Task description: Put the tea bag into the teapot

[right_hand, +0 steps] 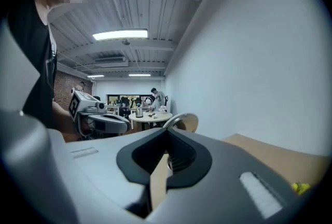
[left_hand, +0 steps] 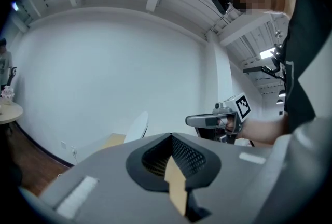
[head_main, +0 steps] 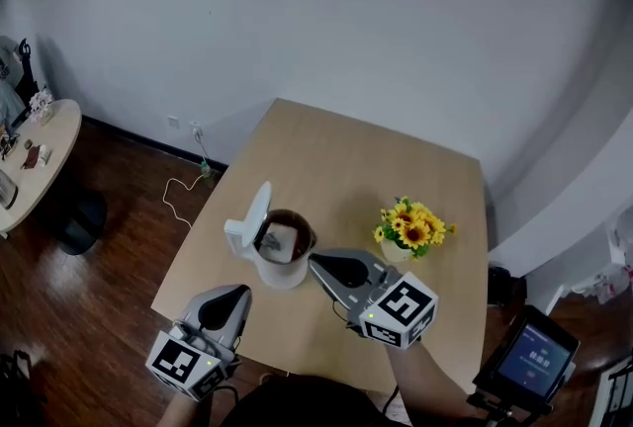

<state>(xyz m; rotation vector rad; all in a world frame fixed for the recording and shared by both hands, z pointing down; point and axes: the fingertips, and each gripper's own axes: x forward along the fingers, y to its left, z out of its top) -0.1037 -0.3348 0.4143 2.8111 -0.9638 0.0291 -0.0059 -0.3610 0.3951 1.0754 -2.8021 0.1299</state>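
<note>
A white teapot (head_main: 280, 269) stands on the wooden table (head_main: 346, 158) with its lid (head_main: 257, 213) tipped up to the left. A pale tea bag (head_main: 279, 239) lies inside in dark liquid. My right gripper (head_main: 316, 264) is shut and empty, its tip just right of the pot's rim. In the right gripper view the jaws (right_hand: 167, 132) meet in front of the raised lid (right_hand: 181, 120). My left gripper (head_main: 220, 308) is shut with nothing in it, near the table's front edge, below and left of the pot. Its own view shows the closed jaws (left_hand: 171, 137) and the lid (left_hand: 137, 125) beyond.
A small pot of yellow flowers (head_main: 413, 227) stands to the right of the teapot. A round side table (head_main: 40, 158) with small items is at the far left. A white cable (head_main: 183, 188) lies on the floor. A screen on a stand (head_main: 534, 361) is at the lower right.
</note>
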